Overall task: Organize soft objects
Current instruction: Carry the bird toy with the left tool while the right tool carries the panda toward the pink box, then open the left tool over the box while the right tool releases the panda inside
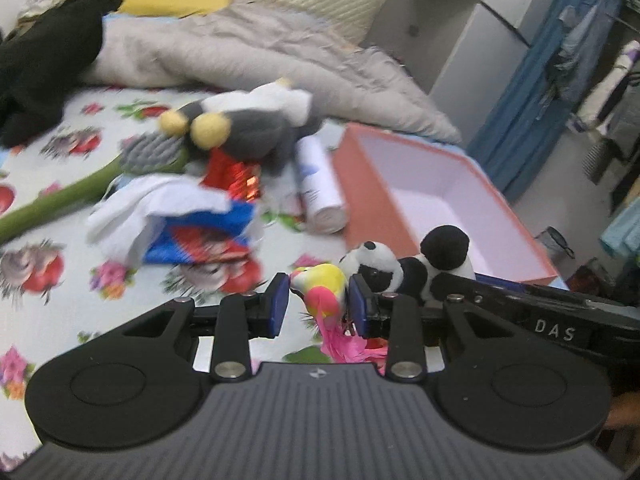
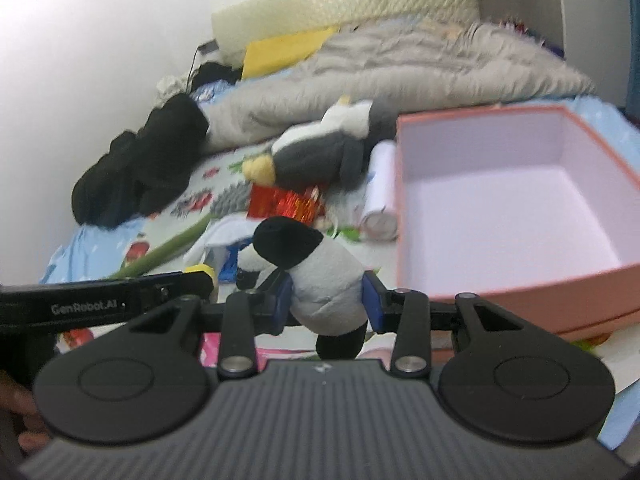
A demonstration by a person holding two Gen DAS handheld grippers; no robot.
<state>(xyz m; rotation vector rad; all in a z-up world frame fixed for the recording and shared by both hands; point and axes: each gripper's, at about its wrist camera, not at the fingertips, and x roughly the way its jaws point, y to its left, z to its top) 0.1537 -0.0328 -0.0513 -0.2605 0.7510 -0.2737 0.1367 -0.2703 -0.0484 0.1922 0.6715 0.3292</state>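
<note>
My left gripper point(image 1: 319, 304) is shut on a small yellow, pink and green plush toy point(image 1: 326, 292), lifted above the floral bedsheet point(image 1: 60, 208). My right gripper point(image 2: 326, 306) is shut on a black-and-white panda plush point(image 2: 320, 280), which also shows in the left wrist view as the panda plush point(image 1: 404, 264) just right of my left fingers. An open pink box point(image 2: 516, 184) with a pale lilac inside lies on the bed to the right, seen too as the pink box point(image 1: 432, 196) in the left wrist view. The two grippers hang close side by side.
A grey-and-white penguin plush point(image 1: 248, 124), a red shiny packet point(image 1: 232, 176), white cloth over a blue-red packet point(image 1: 184, 220), a white bottle point(image 1: 320, 188) and a green stem point(image 1: 60, 200) lie mid-bed. A grey duvet point(image 1: 248, 56), black clothing point(image 1: 44, 68) and a pillow point(image 2: 344, 4) lie behind.
</note>
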